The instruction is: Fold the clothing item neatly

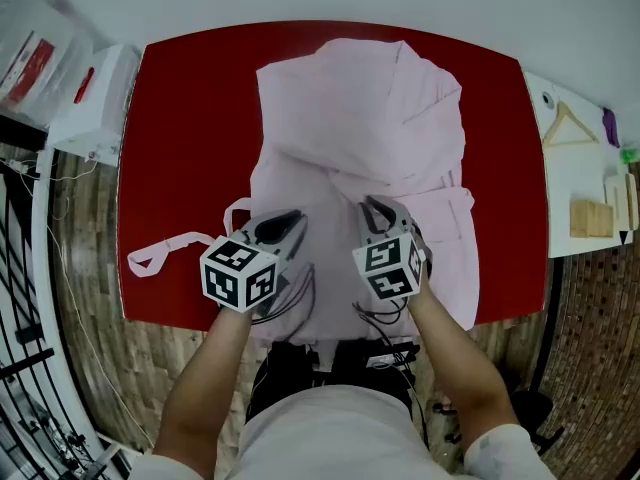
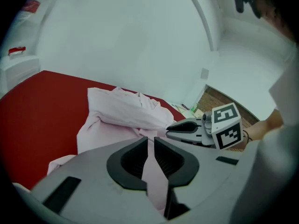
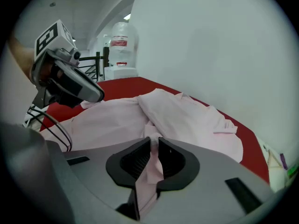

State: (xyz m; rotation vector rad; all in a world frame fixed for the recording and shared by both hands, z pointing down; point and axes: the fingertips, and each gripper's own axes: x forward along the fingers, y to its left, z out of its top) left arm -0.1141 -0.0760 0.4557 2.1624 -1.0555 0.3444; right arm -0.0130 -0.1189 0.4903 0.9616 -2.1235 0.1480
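A pale pink robe lies rumpled on the red table, its upper part folded back over itself. A pink belt trails off to the left. My left gripper is shut on a fold of the robe's near edge; in the left gripper view pink cloth runs between the jaws. My right gripper is shut on the same edge a little to the right, with cloth pinched between its jaws. Both hold the cloth near the table's front edge.
White boxes and a plastic bag sit left of the table. A white shelf at the right holds a wooden hanger and wooden blocks. A black metal rail stands at the left over the wood floor.
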